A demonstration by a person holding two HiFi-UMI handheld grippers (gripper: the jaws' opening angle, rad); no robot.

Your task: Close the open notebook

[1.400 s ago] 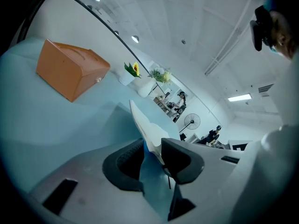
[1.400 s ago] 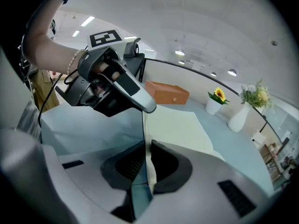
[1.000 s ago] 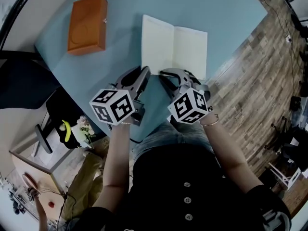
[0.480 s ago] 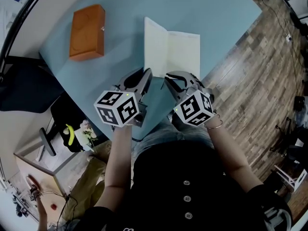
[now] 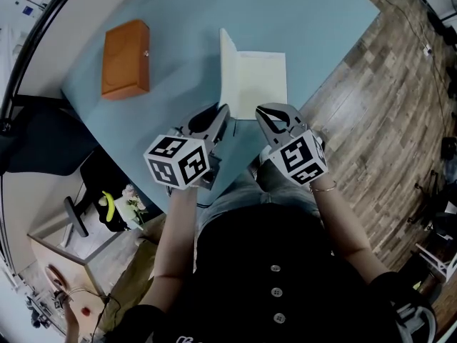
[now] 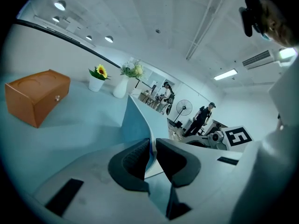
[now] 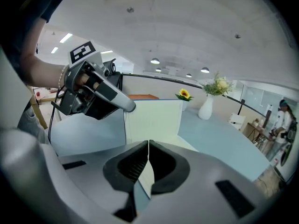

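Notebook (image 5: 255, 84), mid-frame on the blue surface (image 5: 321, 27), is about half closed: the left gripper (image 5: 222, 113), fingers just closing, pinches its left cover raised upright, the right gripper (image 5: 272, 111) fingers clamp the flat right half, and folding shut remains.

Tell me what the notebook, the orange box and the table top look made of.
The notebook: cream matte paper pages; thin blue cover, likely card, since it bends. The orange box: smooth, faint sheen, small metal-looking stud; leatherette or coated wood, unclear. The table top: even pale blue, matte, no grain; probably laminate or painted board.
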